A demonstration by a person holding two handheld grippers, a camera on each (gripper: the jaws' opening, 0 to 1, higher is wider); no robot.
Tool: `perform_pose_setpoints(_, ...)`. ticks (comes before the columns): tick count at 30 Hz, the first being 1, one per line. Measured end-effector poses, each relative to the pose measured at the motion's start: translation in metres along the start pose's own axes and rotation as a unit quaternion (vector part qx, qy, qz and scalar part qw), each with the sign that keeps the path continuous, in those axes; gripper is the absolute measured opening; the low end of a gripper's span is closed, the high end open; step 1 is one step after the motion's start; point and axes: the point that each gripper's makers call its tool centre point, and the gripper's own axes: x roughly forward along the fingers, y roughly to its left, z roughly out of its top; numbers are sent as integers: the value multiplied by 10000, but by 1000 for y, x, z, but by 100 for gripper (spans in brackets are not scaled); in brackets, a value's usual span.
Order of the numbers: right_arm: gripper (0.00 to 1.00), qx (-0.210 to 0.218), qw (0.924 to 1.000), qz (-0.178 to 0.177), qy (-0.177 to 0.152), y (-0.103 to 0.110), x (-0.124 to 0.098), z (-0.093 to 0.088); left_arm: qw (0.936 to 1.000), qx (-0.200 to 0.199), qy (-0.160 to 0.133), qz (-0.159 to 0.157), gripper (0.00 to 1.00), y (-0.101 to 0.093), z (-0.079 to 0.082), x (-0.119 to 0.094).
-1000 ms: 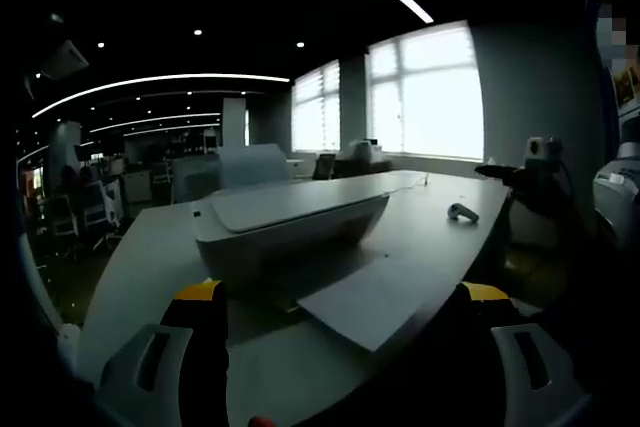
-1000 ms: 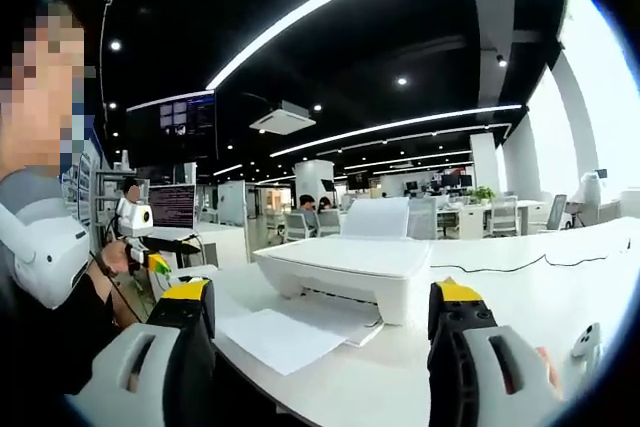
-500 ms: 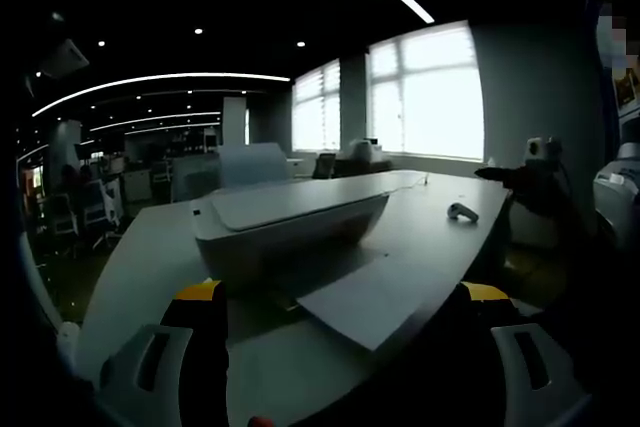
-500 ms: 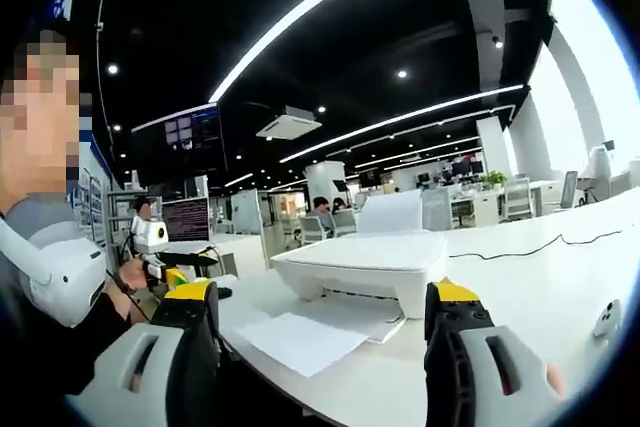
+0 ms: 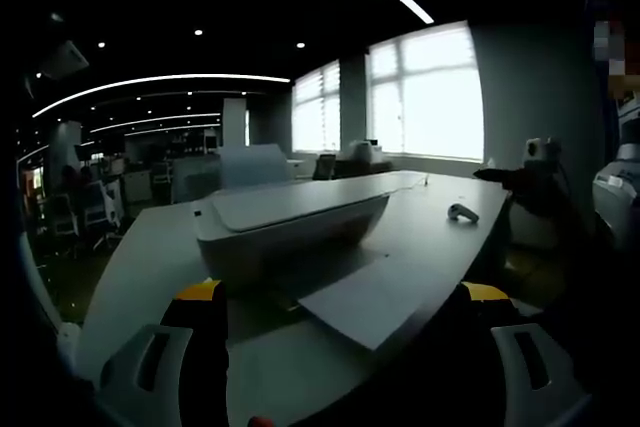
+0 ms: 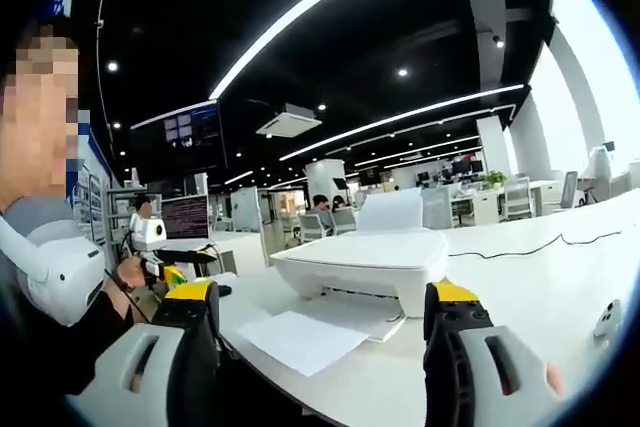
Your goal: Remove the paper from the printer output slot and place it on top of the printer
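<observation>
Both jaws spread, empty; paper (image 6: 300, 339) lies before printer (image 6: 365, 265); right gripper view shows person (image 6: 50, 277)

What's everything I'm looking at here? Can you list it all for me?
printer: one, white, on the table, lid shut
paper: one white sheet, lying out of the printer's output slot towards the table edge
table: one, long, white
cable: one, dark, across the table behind the printer
small device: one, pale, on the table beyond the printer
windows: bright, on the far wall
left gripper: yellow-tipped jaws apart, empty, short of the paper
right gripper: yellow-tipped jaws apart, empty
</observation>
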Motion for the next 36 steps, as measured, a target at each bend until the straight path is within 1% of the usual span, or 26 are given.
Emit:
perform_pose_setpoints(9, 78, -9, 10000, 0, 28, 2, 1, -2, 10000, -37, -18, -4, 97, 2, 0, -1)
perform_pose_setpoints(13, 78, -44, 10000, -23, -24, 1, -2, 2, 10000, -72, -13, -66, 97, -1, -2, 4)
perform_pose_setpoints(23, 79, -130, 9998, -61, 98, 0, 0, -4, 9999, -67, 16, -76, 97, -1, -3, 5)
perform_pose_setpoints(25, 81, -131, 9999, -64, 83, 0, -1, -4, 10000, -61, 20, -73, 97, -1, -2, 5)
perform_pose_setpoints(27, 85, -143, 9998, -57, 83, 0, -1, -4, 10000, -57, 21, -72, 96, -1, -2, 5)
perform_pose_setpoints(31, 86, -315, 9992, -221, 70, -5, -2, -4, 10000, -46, 38, -71, 96, -1, -3, 6)
perform_pose_setpoints(33, 86, -350, 9991, -241, 59, -6, -2, -4, 9999, -56, 48, -79, 96, -1, -4, 6)
perform_pose_setpoints(36, 90, -350, 9991, -230, 52, -6, -2, -3, 9999, -65, 53, -86, 96, -1, -4, 7)
